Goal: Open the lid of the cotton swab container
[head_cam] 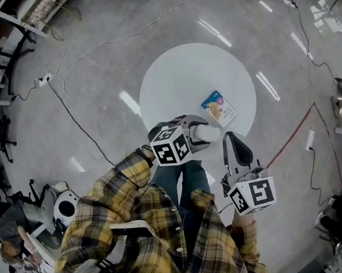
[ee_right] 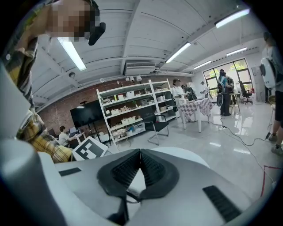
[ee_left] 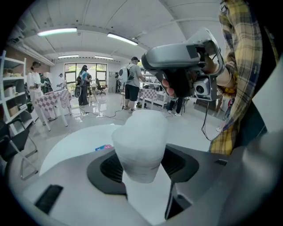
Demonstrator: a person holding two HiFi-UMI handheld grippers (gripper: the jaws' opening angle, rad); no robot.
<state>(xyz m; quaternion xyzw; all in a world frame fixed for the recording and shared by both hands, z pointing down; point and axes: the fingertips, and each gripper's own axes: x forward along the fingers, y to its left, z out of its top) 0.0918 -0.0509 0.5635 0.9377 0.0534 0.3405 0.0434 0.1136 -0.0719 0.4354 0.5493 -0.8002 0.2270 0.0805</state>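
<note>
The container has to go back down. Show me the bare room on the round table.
The table is bare on its left and far parts, from rim to card. Right of the card only a narrow strip is free. The near edge is crowded: the left hand-held gripper, with the container, and the right hand-held gripper hang over it.

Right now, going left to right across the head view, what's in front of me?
Grey left gripper, white cylindrical cotton swab container in its jaws, grey right gripper, shut and empty.
</note>
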